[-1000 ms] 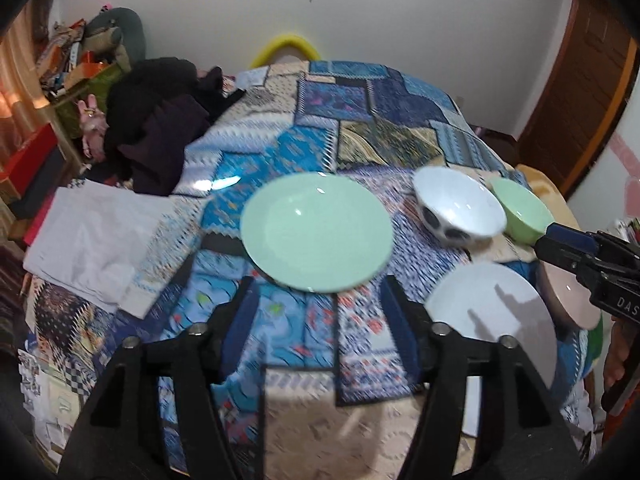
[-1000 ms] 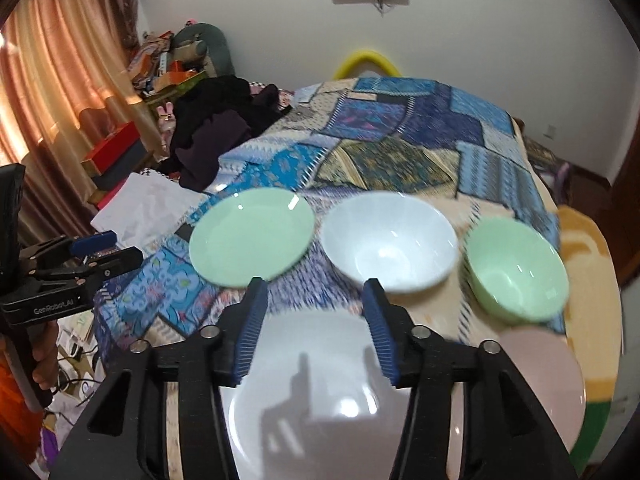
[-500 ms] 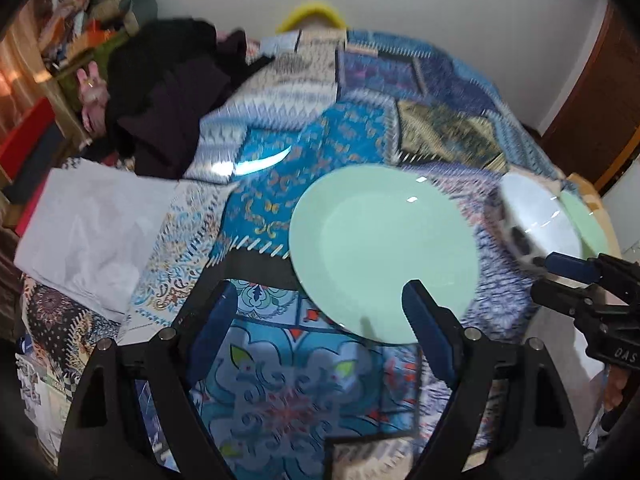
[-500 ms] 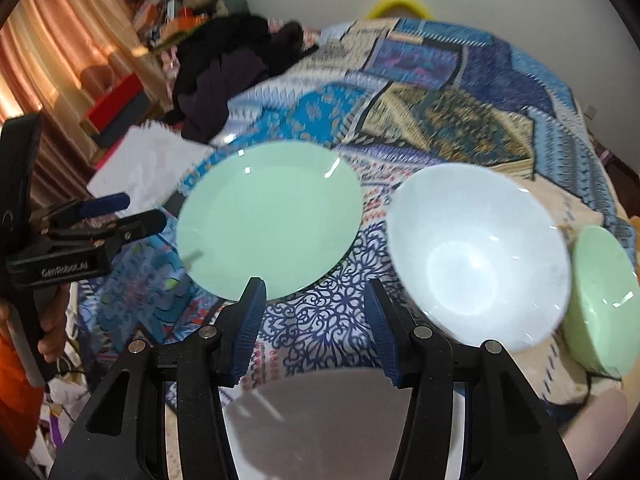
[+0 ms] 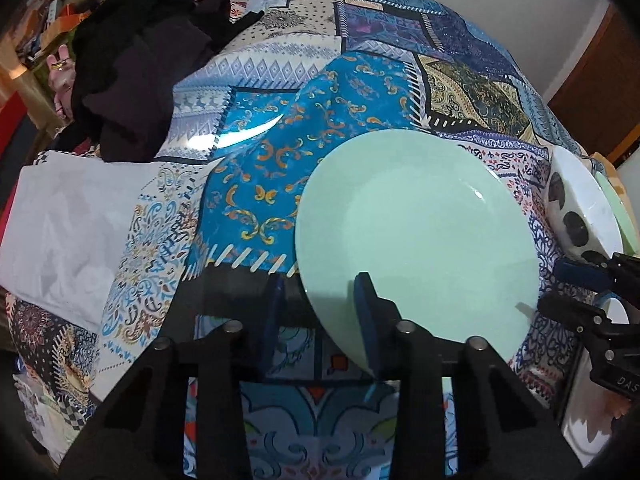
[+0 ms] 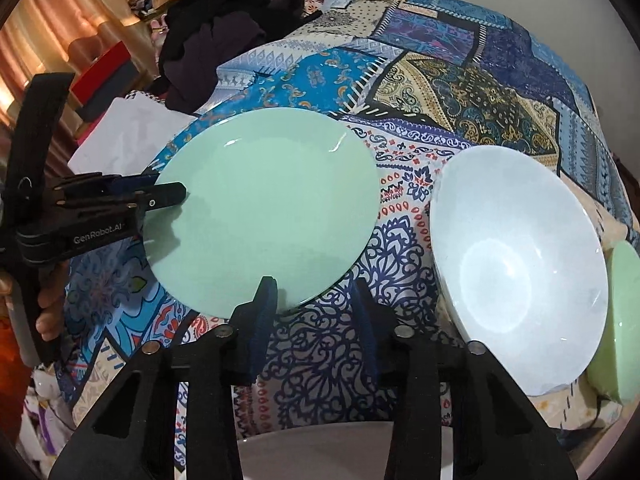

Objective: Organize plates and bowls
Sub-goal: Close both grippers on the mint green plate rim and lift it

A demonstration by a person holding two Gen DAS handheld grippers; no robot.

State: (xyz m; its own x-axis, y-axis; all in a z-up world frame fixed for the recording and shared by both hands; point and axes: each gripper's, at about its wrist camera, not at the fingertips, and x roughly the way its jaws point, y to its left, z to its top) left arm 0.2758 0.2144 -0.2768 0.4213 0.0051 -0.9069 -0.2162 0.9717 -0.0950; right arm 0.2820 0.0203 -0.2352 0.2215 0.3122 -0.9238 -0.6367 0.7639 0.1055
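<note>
The green plate (image 5: 416,232) lies flat on the quilt (image 6: 460,92), filling the centre of the left wrist view and the left half of the right wrist view, with the white bowl (image 6: 516,264) just beside it at the right and a green bowl (image 6: 624,320) at the far right edge. The left gripper (image 5: 320,308) straddles the plate's lower left rim. Its jaws have just been closing but are partly spread, one finger over the glazed face and the other on the cloth outside the rim, neither pad visibly pressing. The right gripper (image 6: 316,312) sits at the plate's lower right rim, its jaws also just narrowed and also apart, with a little rim and mostly cloth between them. The main risk is probably a failed pinch. Because the plate rests flush on soft fabric, the outer finger may dig into the quilt instead of getting under the rim, so the pads close on cloth or skid off the slick glaze. If only one side catches, the plate could tip, slide toward the white bowl and knock it. A bunched quilt could also drag the white plate (image 6: 320,452) at the bottom edge.
</note>
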